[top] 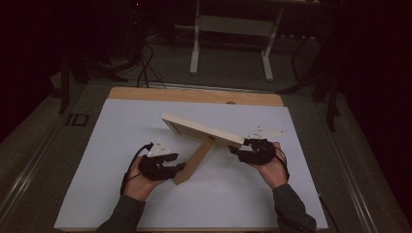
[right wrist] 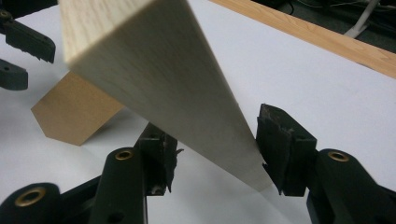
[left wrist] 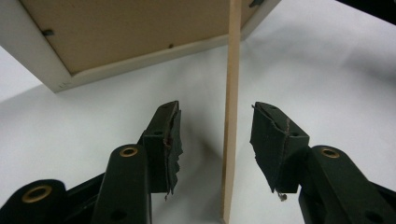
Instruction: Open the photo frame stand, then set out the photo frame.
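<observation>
1. While both hands work at the white surface, the count is: one picture frame, one fold-out stand leg on its back, two claws, two hands.
2. Frame: light wood, tilted, one long edge raised. It sits about mid-surface, a bit toward the near edge. Its brown backing board faces the left claw.
3. Stand leg: thin brown board, angles from the frame's back down to the surface toward the near edge. Seen edge-on in the left gripper view.
4. Left claw: left of the leg's lower end, pointing right at it. Jaws stand about half apart, one on each side of the leg; a gap shows on both sides, so the pads don't press. Nothing gripped.
5. Right claw: at the frame's right end, pointing left. In the right gripper view the frame's corner sits between wide-set jaws; the right pad looks to touch the wood. The left side is hidden under the frame, so can't tell if it's a grip.
6. Left hand: comes in from the near edge, palm around the claw body, forearm angled up-right, grey sleeve.
7. Right hand: comes in from the near right, forearm angled up-left, fingers wrapped under the claw body.
8. Bare wood strip runs along the surface's far edge.
</observation>
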`<state>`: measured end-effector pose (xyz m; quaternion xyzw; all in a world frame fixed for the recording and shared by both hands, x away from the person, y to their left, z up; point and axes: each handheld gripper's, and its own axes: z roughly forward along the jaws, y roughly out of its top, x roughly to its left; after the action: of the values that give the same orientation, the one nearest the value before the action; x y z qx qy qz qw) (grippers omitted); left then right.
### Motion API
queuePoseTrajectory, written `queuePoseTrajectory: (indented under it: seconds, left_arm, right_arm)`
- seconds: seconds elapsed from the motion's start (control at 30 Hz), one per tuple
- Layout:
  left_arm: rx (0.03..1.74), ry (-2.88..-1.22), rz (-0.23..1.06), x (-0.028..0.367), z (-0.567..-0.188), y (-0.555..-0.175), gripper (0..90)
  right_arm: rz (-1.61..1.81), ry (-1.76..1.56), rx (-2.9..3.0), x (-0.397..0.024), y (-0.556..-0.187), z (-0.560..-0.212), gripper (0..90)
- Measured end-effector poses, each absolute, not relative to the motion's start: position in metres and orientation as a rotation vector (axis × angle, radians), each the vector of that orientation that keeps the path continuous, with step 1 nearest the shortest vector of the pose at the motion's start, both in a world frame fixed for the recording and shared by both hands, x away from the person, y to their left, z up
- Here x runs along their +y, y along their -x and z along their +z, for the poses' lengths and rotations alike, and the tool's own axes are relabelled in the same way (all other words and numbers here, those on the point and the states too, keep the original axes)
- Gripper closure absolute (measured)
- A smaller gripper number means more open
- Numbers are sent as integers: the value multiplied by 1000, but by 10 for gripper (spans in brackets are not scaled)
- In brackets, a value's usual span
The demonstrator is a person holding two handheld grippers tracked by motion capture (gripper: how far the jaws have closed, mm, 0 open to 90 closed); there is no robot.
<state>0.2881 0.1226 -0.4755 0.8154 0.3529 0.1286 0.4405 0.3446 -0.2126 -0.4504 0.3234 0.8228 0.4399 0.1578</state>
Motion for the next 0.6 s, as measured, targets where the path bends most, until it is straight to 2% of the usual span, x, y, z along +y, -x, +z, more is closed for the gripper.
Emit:
queuePoseTrajectory:
  seconds: [0.47, 0.6]
  left_arm:
    - [947, -1905, 389, 142, -468, -288, 537]
    - [959, -1893, 404, 144, -465, -288, 536]
  right_arm:
    - [1276, -937, 2353, -215, -344, -451, 488]
    - [1263, -946, 2355, -215, -344, -452, 440]
